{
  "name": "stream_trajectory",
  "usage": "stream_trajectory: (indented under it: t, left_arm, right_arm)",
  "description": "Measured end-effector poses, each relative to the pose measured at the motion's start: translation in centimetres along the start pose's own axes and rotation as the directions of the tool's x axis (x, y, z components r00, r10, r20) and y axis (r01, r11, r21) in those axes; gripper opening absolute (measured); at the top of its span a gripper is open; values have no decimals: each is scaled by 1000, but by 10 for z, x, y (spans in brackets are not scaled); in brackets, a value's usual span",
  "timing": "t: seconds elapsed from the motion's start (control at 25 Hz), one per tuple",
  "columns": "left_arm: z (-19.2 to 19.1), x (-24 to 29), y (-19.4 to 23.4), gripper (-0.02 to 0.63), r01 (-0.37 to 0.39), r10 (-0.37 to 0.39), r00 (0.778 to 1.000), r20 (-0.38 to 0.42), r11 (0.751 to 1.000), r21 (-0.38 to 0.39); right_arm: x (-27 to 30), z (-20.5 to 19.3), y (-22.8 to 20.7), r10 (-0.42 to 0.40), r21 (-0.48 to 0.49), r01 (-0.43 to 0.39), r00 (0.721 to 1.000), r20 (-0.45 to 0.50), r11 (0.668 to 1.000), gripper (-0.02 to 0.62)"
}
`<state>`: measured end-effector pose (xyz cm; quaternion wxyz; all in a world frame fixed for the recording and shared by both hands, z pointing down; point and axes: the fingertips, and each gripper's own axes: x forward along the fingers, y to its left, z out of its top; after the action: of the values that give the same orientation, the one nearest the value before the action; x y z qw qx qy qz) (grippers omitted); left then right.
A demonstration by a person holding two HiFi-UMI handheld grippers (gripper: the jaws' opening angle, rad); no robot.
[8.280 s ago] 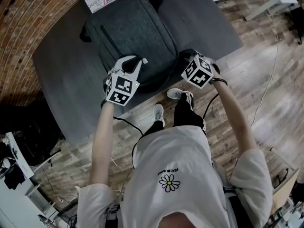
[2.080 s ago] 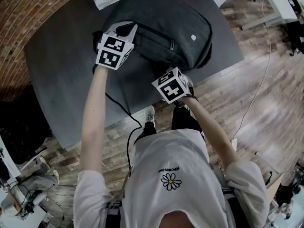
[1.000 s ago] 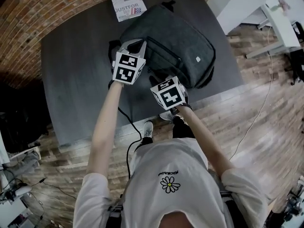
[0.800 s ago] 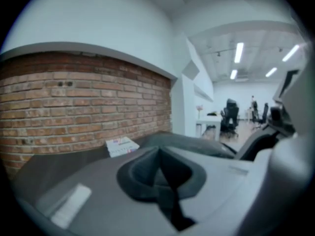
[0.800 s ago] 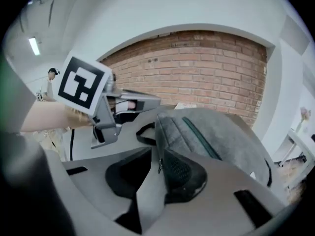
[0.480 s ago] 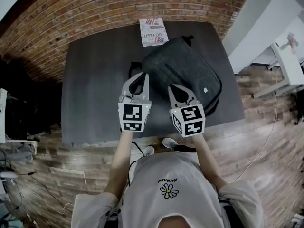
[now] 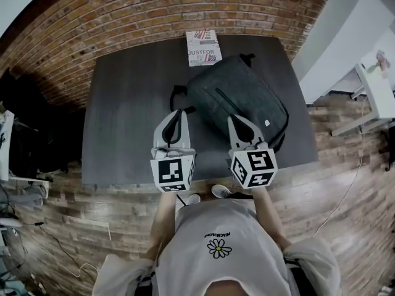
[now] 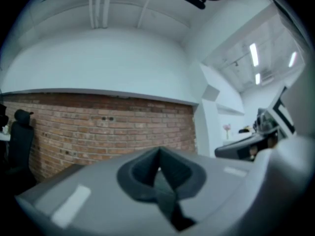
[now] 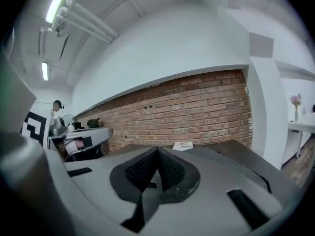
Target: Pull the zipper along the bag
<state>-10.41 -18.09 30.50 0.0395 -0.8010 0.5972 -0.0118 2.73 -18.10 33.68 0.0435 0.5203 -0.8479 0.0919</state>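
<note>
While I hold both tools level above the near edge of the table [image 7: 123, 122], the dark grey backpack [image 7: 247, 97] lies flat on the right half of the tabletop. Its top handle [image 7: 247, 58] points toward the far right corner and its lower end sits close to the near edge. A dark zipper line [image 7: 225, 99] runs along the bag's front panel; from the head view I cannot tell whether it is closed.

My left gripper [image 7: 178, 113] hangs over the middle of the table, just left of the bag. Its ribbed pads [image 8: 140, 176] are pressed together with nothing between them.

My right gripper [image 7: 234, 119] shows in front of the backpack's near left side. Its pads [image 9: 142, 171] are likewise brought together on nothing.

A black strap loop [image 7: 177, 94] trails from the bag's left side onto the bare tabletop. A printed leaflet [image 7: 203, 47] lies at the middle of the far edge, just beyond the backpack and below the brick wall [image 7: 154, 11]. The right gripper view catches that leaflet past the closed jaws. Wood plank floor [image 7: 345, 184] surrounds the table.
</note>
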Motion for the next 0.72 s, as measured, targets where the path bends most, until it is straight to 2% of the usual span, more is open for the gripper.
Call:
stream_trajectory:
  t: [0.08,0.2,0.72]
  left_arm:
    - [-1,-1,0,2,-10,10,1000,-2,1000,3]
    - [-3,-5,1,2,-25,25,1000,-6,1000,7]
    - [-11,-11,8,2,-66,66,997,-33,998,0]
  right_arm:
    - [-3,4,-4,-11,17,10,1000,23,1000,-2]
    - [-4,3,-7,-22,-15,23,1000,14,1000,-2]
    - [-6,2,-6,4,-14,-3,1000,17,1000,-2]
